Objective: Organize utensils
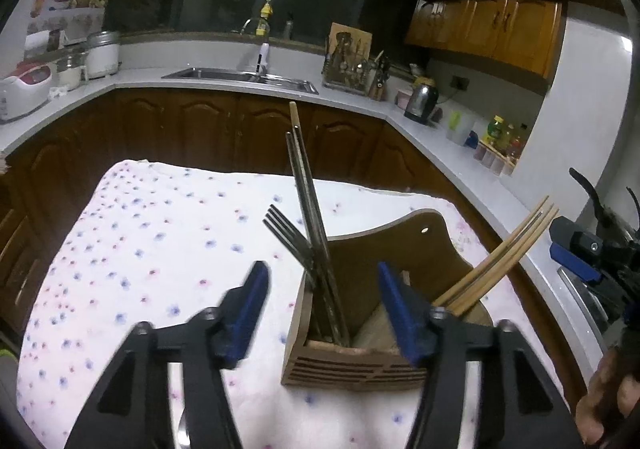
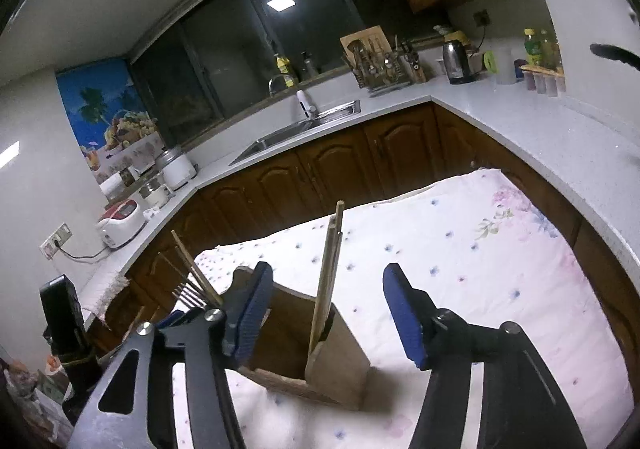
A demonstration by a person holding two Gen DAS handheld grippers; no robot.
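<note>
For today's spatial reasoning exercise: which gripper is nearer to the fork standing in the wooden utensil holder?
Left. The left gripper hovers open just over the holder beside the fork; the right gripper is open at the holder's opposite side.

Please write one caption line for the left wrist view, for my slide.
Open left hand-held gripper above a wooden holder with forks and chopsticks on a floral cloth.
</note>
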